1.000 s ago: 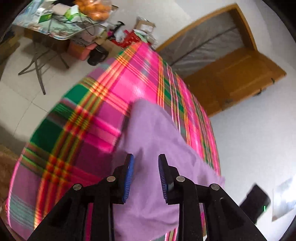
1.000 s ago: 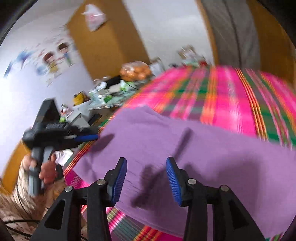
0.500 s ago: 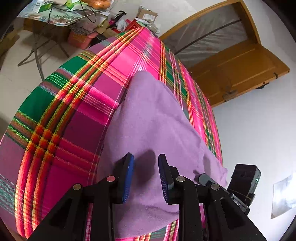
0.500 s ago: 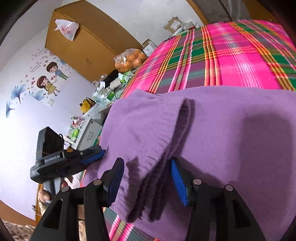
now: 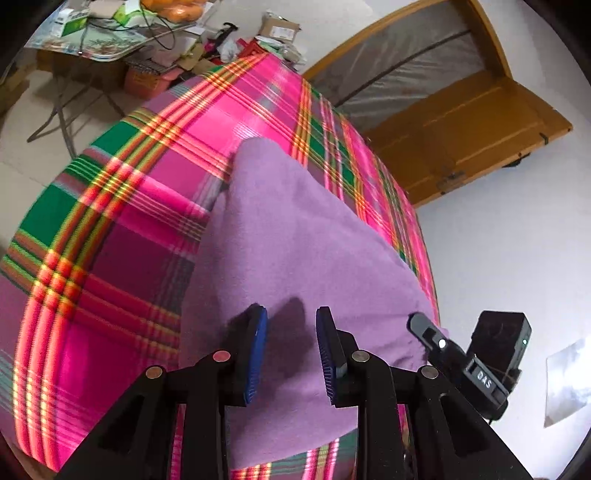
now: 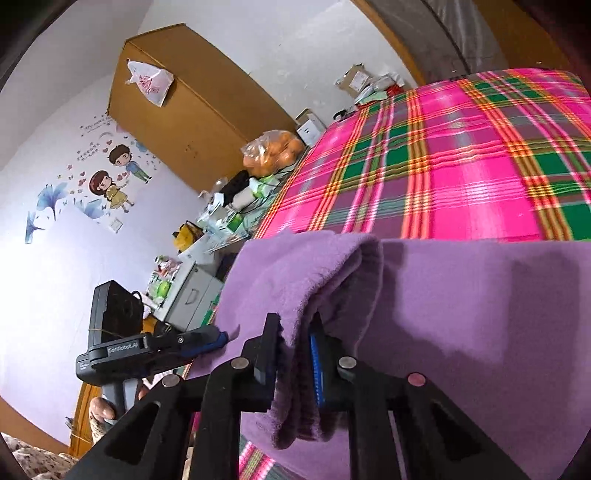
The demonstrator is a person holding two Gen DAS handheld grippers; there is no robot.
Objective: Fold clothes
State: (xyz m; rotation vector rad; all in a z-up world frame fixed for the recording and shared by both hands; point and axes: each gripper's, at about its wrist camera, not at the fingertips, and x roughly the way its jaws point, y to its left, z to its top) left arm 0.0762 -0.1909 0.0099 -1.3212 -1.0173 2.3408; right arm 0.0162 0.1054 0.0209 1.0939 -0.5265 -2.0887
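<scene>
A purple fleece garment (image 5: 295,243) lies on the pink, green and orange plaid bed cover (image 5: 122,236). My left gripper (image 5: 291,347) hovers open over its near edge, blue pads apart with nothing between them. In the right wrist view the garment (image 6: 461,306) has a doubled edge with a ribbed cuff (image 6: 325,288), and my right gripper (image 6: 293,354) is shut on that fold. The right gripper (image 5: 439,341) also shows at the garment's right corner in the left wrist view. The left gripper (image 6: 207,339) appears in the right wrist view, held by a hand (image 6: 107,410).
A cluttered side table (image 5: 96,33) with boxes and a bag of oranges (image 6: 273,153) stands beside the bed. A wooden door (image 5: 461,122) and a wooden wardrobe (image 6: 192,114) line the walls. The plaid cover (image 6: 461,155) stretches bare beyond the garment.
My right gripper has closed on the folded purple edge that lay between its open fingers. My left gripper has stayed open over the garment, with the view shifting slightly.
</scene>
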